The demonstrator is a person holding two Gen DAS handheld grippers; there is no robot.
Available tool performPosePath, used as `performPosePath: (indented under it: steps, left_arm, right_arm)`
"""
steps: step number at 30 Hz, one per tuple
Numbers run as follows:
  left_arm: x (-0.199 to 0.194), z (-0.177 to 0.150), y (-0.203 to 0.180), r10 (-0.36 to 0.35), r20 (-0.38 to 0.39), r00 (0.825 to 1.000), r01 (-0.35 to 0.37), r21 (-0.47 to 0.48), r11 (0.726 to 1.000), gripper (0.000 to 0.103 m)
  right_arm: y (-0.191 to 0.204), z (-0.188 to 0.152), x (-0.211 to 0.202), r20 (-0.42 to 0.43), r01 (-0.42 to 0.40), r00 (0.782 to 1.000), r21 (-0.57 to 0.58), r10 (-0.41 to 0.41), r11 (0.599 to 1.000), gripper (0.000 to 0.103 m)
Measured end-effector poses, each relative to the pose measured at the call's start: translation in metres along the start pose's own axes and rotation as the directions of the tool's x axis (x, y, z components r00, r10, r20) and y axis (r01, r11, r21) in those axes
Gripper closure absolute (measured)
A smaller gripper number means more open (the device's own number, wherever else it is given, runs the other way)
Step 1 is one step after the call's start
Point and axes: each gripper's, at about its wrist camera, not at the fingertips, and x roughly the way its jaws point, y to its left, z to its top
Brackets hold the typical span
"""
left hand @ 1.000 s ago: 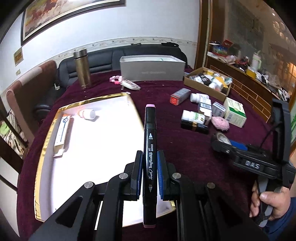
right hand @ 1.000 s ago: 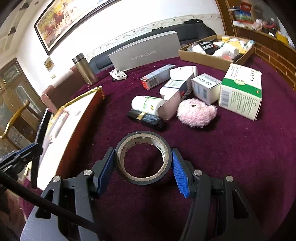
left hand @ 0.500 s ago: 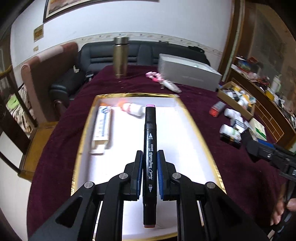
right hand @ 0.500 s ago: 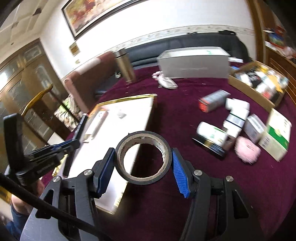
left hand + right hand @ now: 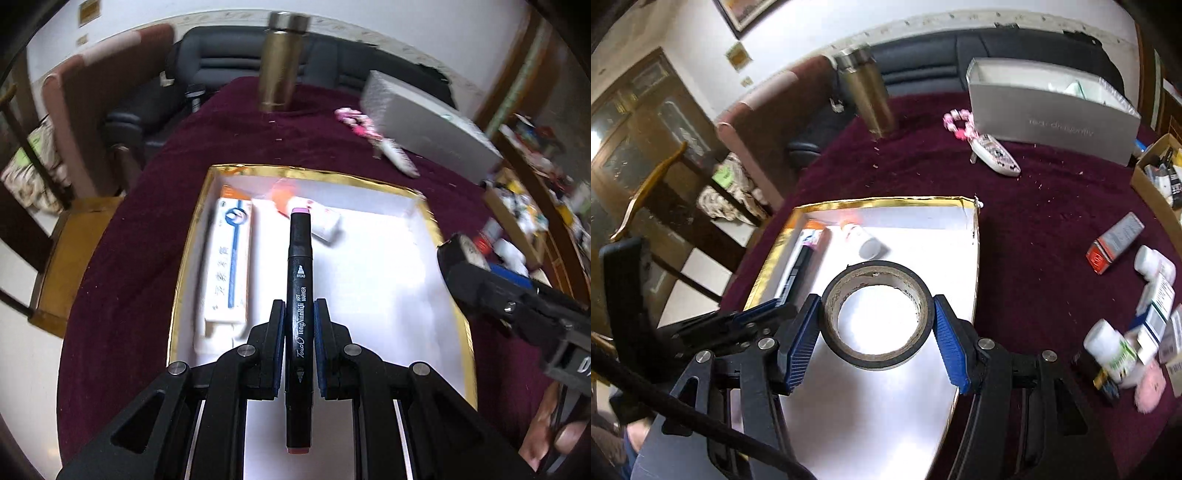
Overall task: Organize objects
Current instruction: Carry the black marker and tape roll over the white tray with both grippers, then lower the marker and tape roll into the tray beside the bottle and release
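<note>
Maroon-clothed table [image 5: 1034,229]: gold-rimmed tray [image 5: 886,202], thermos [image 5: 868,96], grey box [image 5: 1052,114].

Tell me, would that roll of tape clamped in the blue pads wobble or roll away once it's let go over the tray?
The tape roll looks stiff: the right gripper pinches its rim without visibly squashing it. Being a hollow ring, it is probably light. Dropped on edge it might roll across the white tray; laid flat it should stay put.

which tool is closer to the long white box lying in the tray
Left. The left tool, holding the marker, hangs right beside the long white box; the right tool, holding the tape roll, sits farther across the tray.
</note>
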Motion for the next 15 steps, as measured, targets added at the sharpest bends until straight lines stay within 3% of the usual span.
performPosePath:
  steps: [3,6,9,15]
  left_arm:
    - [0.014,0.005,0.001,0.042,0.017,0.999,-0.042,-0.039,0.998,0.091]
    - [0.026,0.003,0.005,0.022,0.022,1.000,-0.021,-0.057,0.998,0.091]
    - [0.032,-0.002,0.004,0.053,0.049,0.997,-0.052,-0.027,0.998,0.091]
    - [0.042,0.000,0.017,-0.024,0.018,1.000,0.025,-0.053,0.998,0.091]
  right_arm:
    - [-0.007,0.010,0.022,-0.029,0.025,0.999,0.031,-0.024,0.999,0.044]
    - [-0.012,0.019,0.035,-0.042,0.040,0.998,0.049,-0.038,0.998,0.044]
    - [-0.011,0.027,0.048,-0.061,0.067,0.996,0.040,-0.064,0.997,0.044]
    - [-0.014,0.041,0.073,-0.088,0.113,0.990,0.027,-0.110,0.993,0.044]
